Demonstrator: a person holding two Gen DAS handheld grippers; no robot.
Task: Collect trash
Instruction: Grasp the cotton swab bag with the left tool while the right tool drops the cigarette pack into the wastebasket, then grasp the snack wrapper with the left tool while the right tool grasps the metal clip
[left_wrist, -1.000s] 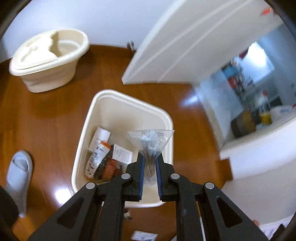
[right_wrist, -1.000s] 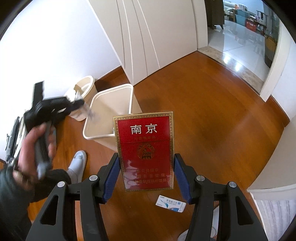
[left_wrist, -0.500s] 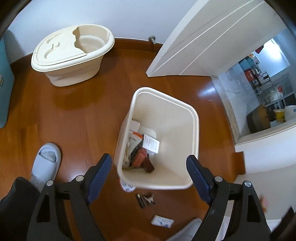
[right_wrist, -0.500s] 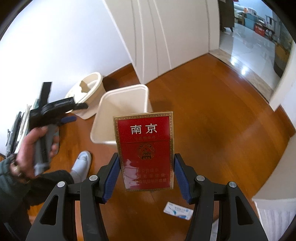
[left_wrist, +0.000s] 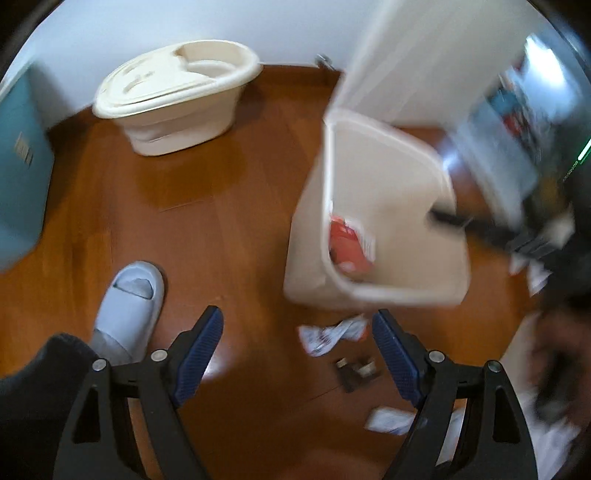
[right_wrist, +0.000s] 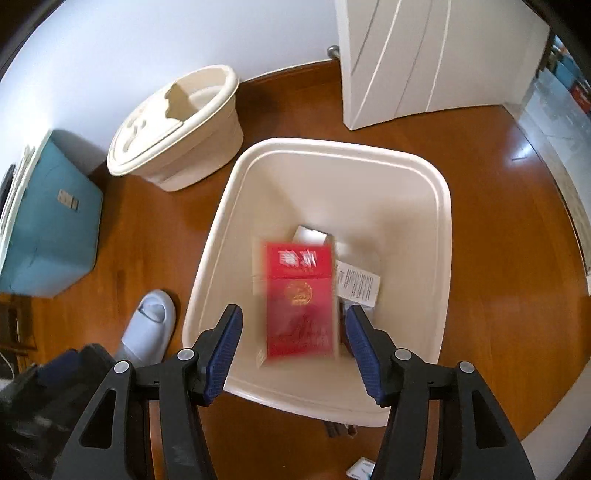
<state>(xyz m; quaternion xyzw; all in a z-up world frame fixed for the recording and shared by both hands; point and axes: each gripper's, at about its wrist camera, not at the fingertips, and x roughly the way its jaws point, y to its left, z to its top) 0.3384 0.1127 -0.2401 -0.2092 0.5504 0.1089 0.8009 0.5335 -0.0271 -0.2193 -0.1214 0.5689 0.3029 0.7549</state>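
The red cigarette pack (right_wrist: 298, 301) appeared blurred in the centre of the right wrist view, inside the mouth of the cream waste bin (right_wrist: 441, 229), between the blue pads of the right hand-held gripper (right_wrist: 294, 349) but touching neither; those pads stood spread wide. Under and beside the pack, white cartons and a printed leaflet (right_wrist: 357, 284) lay at the bottom of the bin. A lidded cream tub (right_wrist: 177, 129) sat in the upper left against the white wall, a teal box (right_wrist: 48, 236) at the left edge, and a pale slipper (right_wrist: 149, 325) at the lower left on the wooden floor (right_wrist: 498, 295).

In the left wrist view the left hand-held gripper (left_wrist: 297, 354) was also spread wide, holding nothing. The bin (left_wrist: 388, 295) showed blurred at the right of centre, something red and white inside it. On the floor (left_wrist: 221, 221) just below the bin lay a crumpled white wrapper (left_wrist: 332, 334), a small dark scrap (left_wrist: 356, 371) and a white sachet (left_wrist: 388, 421), all loose. The tub (left_wrist: 177, 103) stood in the upper left and the slipper (left_wrist: 129, 317) at the lower left
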